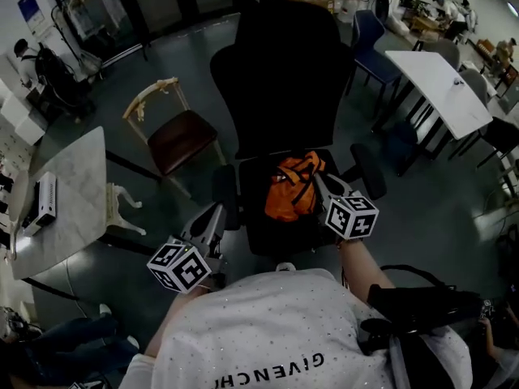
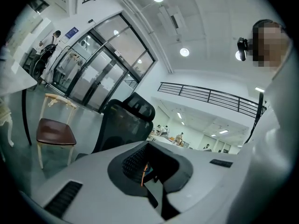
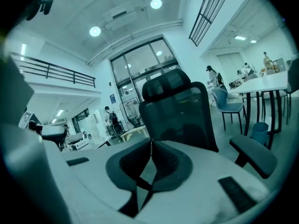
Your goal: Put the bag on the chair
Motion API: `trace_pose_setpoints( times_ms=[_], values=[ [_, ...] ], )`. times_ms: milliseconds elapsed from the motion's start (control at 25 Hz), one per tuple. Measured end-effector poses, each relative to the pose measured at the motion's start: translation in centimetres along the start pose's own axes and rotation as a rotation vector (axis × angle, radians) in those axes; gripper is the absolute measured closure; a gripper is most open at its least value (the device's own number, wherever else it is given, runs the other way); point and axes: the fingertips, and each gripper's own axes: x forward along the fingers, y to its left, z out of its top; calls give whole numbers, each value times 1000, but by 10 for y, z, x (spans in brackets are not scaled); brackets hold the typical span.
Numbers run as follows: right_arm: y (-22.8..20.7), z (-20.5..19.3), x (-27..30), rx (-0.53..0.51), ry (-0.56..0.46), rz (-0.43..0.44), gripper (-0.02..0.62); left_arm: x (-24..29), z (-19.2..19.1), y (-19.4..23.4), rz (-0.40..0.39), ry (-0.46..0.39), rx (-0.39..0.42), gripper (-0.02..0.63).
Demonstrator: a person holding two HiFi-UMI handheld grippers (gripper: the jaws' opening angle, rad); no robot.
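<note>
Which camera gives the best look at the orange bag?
The head view: the orange bag lies on the black office chair's seat. The left gripper view gives only a thin orange sliver at its fingers, possibly the bag; the right gripper view shows none of it.

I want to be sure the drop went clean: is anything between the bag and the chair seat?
Nothing visible. The orange bag already lies on the black chair, on its seat, with the right gripper shut and empty beside it.
</note>
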Motion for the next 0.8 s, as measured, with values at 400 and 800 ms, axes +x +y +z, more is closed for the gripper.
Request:
trace_pose_setpoints(
  times_ms=[400, 800],
  values=[
    [83, 21, -54, 37, -42, 127, 598, -53, 0, -18, -50, -32, 18, 606],
    [150, 38, -118, 67, -114, 230, 598, -96, -7, -32, -106, -34, 29, 606]
  ],
)
